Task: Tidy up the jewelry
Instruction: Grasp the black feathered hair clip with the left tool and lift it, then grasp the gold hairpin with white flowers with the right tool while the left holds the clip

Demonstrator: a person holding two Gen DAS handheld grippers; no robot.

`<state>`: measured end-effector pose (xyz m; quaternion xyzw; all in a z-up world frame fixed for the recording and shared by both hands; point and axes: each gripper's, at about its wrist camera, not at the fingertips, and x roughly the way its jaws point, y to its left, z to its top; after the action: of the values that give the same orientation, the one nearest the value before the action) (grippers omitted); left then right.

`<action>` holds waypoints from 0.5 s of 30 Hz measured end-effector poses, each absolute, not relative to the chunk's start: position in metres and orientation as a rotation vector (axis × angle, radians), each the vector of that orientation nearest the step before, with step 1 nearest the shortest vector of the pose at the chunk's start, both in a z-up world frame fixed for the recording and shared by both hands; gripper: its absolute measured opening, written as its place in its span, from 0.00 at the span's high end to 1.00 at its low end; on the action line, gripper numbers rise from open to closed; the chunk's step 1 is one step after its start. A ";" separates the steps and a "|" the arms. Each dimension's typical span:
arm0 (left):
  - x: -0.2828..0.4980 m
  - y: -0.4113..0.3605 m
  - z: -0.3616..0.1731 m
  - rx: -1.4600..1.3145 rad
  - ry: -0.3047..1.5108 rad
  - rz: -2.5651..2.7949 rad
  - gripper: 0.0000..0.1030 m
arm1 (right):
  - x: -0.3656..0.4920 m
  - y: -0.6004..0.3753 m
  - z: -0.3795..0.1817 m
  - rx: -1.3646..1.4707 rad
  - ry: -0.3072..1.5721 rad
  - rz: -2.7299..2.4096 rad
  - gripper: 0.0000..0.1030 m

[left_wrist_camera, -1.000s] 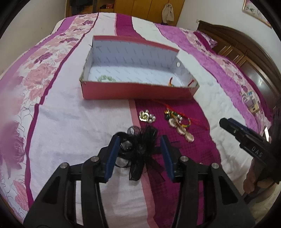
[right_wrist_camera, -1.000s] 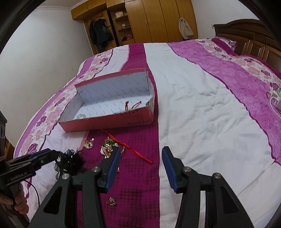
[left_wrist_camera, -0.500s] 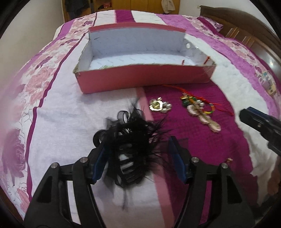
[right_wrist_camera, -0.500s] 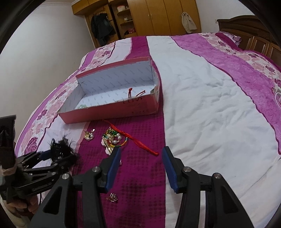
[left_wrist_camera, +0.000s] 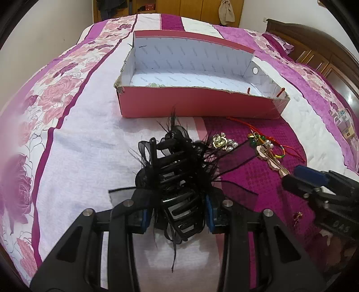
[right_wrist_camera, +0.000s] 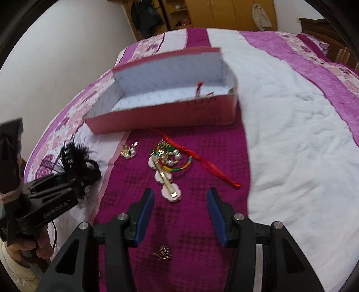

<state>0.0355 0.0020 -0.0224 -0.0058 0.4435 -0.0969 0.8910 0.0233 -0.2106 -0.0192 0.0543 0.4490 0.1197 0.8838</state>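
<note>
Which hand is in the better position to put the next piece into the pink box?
Left. The left gripper is closing around the black feathered hair claw, just before the pink box. The right gripper is open and empty, above the flower hair clip.

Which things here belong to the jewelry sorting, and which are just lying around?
Job:
black feathered hair claw in the closing left tool
pink box
pearl brooch
red cord
flower hair clip
small earring

Lying about:
bedspread
wardrobe
</note>
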 end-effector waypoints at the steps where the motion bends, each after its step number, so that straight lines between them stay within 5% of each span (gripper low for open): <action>1: 0.035 0.002 -0.022 -0.015 0.920 -0.202 0.71 | 0.025 -0.208 -0.021 0.109 0.940 0.257 0.50; 12: 0.033 0.004 -0.014 -0.042 0.895 -0.204 0.72 | 0.038 -0.187 -0.034 0.019 0.954 0.271 0.49; 15: 0.033 0.003 -0.013 -0.045 0.894 -0.206 0.72 | 0.036 -0.186 -0.035 0.001 0.952 0.276 0.64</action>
<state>0.0328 0.0029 -0.0127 -0.0217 0.4313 -0.0994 0.8965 0.0363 -0.1858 -0.0345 0.0005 0.4567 0.1322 0.8797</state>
